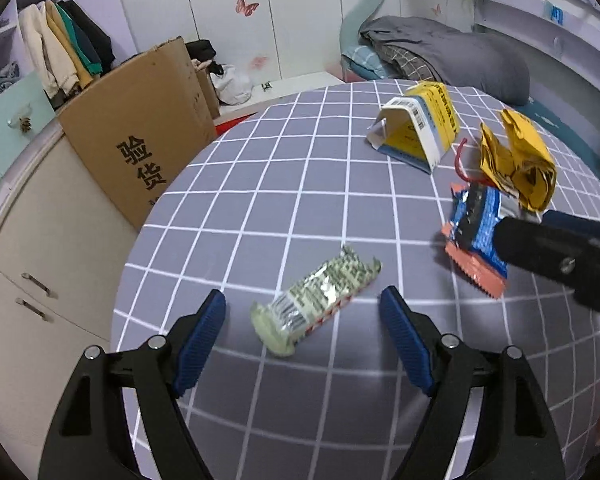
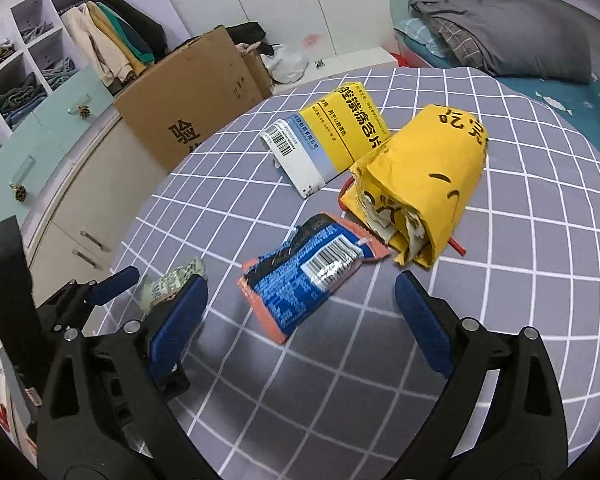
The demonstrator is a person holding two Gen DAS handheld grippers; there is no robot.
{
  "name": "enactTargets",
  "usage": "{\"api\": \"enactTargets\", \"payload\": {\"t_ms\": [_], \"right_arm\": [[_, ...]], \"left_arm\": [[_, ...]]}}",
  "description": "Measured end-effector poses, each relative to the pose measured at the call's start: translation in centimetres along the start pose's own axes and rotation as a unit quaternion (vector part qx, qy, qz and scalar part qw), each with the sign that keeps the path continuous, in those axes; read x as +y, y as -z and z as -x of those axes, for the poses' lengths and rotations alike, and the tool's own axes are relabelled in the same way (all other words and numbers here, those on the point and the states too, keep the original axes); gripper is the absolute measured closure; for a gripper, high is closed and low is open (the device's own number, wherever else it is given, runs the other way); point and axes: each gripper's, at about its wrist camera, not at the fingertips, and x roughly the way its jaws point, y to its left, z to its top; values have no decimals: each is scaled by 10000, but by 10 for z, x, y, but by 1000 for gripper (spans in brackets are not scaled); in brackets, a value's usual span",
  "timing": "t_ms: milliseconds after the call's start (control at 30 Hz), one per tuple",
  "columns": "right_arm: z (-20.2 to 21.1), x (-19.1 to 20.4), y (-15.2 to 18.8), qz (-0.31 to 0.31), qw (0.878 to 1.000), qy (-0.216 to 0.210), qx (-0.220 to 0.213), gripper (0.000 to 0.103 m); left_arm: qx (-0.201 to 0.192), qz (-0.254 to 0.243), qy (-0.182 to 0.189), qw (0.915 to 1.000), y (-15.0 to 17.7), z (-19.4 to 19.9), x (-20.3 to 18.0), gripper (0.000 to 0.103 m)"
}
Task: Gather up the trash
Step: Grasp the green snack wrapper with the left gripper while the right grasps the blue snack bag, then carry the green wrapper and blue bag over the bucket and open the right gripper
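Both my grippers gape wide and empty: left gripper (image 1: pixel 302 306) straddles the green wrapper (image 1: pixel 314 300), right gripper (image 2: pixel 300 292) the blue wrapper (image 2: pixel 314 270). I judge either thin foil may slide from closing pads.

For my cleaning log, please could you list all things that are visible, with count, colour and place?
green wrapper: 1, pale green, table front, between the left fingers
blue wrapper: 1, blue and orange, table centre
yellow paper bag: 1, crumpled, beside the blue wrapper
medicine box: 1, yellow, blue and white, table far side
checked tablecloth: 1, grey with white lines
cardboard box: 1, brown, left of the table
grey duvet: 1, on the bed
left hand-held gripper: 1, black with blue pads, open
right hand-held gripper: 1, same, open
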Motion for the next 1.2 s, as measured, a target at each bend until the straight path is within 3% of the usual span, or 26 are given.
{"api": "enactTargets", "payload": {"t_ms": [67, 100, 167, 333, 433, 500, 633, 667, 700, 1000, 1200], "right_arm": [[-5, 1, -2, -19, 10000, 30, 26, 10], [-7, 2, -4, -22, 10000, 55, 34, 10], [-12, 2, -7, -54, 9999, 109, 42, 10], [-23, 5, -12, -82, 9995, 304, 23, 10], [-27, 10, -13, 22, 9988, 493, 18, 11], [-28, 13, -12, 144, 9977, 659, 9, 17], [-30, 21, -9, 554, 9926, 1077, -34, 41], [-31, 23, -8, 589, 9922, 1099, -29, 55], [-30, 23, -7, 617, 9919, 1112, -28, 60], [-4, 45, 5, 851, 9932, 779, -161, 63], [24, 85, 15, 1097, 9935, 174, -250, 63]], "left_arm": [[-14, 160, 278, 9995, -2, -3, 5, 44], [-17, 226, 383, 9990, -2, -3, 7, 48], [-67, 311, 390, 9987, -2, -3, 11, 66], [-101, 595, 325, 9976, -2, -3, 22, 84], [-115, 952, 314, 9949, 1, -1, 34, 86], [-137, 1162, 263, 9928, 5, 1, 42, 86], [-195, 1601, 243, 9866, 14, 8, 62, 87], [-204, 1661, 263, 9855, 17, 10, 65, 87], [-221, 1743, 284, 9840, 20, 14, 68, 87], [-376, 2416, 460, 9686, 44, 46, 97, 87], [-584, 2697, 495, 9599, 61, 74, 120, 87]]}}
